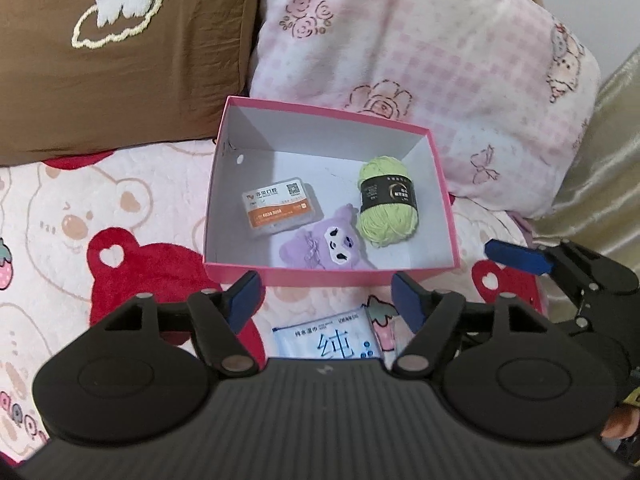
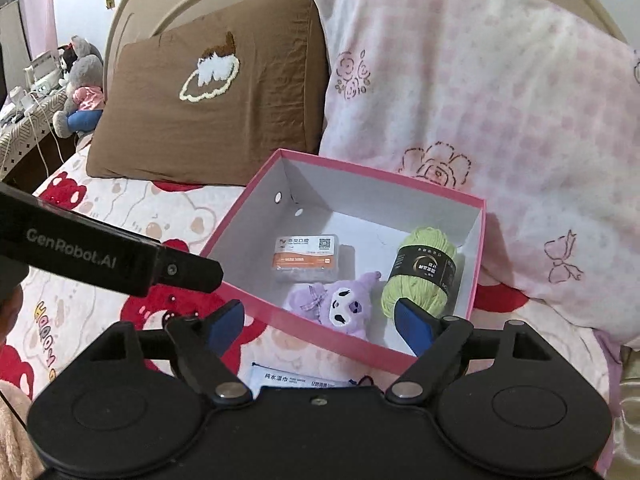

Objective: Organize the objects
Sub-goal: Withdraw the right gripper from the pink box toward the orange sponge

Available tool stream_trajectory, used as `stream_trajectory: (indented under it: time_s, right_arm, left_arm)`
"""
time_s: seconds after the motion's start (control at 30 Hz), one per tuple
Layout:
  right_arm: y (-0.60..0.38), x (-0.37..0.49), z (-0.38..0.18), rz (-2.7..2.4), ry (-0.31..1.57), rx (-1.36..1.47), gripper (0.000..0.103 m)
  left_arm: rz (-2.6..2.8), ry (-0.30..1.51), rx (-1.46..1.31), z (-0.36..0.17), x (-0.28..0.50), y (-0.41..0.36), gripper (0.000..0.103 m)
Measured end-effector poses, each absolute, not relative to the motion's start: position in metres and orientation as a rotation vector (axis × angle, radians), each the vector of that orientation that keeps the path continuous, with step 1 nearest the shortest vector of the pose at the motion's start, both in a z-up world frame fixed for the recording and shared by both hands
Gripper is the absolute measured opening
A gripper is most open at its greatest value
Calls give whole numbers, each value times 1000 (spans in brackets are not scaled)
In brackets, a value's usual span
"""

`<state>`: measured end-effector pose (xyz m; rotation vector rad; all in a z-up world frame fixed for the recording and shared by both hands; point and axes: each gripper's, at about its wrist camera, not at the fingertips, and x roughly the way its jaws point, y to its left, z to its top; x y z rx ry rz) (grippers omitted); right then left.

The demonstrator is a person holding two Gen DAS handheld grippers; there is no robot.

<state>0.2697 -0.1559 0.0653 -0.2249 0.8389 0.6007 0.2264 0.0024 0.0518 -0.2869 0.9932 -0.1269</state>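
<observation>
A pink box (image 1: 320, 278) (image 2: 332, 338) sits on the bed. It holds a clear case with an orange label (image 1: 282, 207) (image 2: 306, 262), a purple plush toy (image 1: 320, 246) (image 2: 336, 304) and a green yarn ball (image 1: 386, 200) (image 2: 420, 270). A wet-wipe pack (image 1: 324, 338) (image 2: 298, 378) lies on the blanket in front of the box. My left gripper (image 1: 325, 300) is open and empty above the pack. My right gripper (image 2: 320, 322) is open and empty at the box's near wall; it also shows in the left wrist view (image 1: 520, 258).
A brown pillow (image 1: 120, 60) (image 2: 208, 108) and a pink checked pillow (image 1: 420, 72) (image 2: 480, 100) lean behind the box. The blanket (image 1: 80, 220) has red bear prints. A side table with plush toys (image 2: 78, 84) stands at the far left.
</observation>
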Motion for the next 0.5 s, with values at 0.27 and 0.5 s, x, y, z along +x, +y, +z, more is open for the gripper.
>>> stream_trajectory:
  time_s: [0.27,0.5]
  right_arm:
    - [-169,239,82,565,770,-272,95]
    - [-182,209,96,589,747,-290,95]
  left_arm:
    - [-143,989,-275,71,197,0,97]
    - [-162,1001,-242,77,168,-4,99]
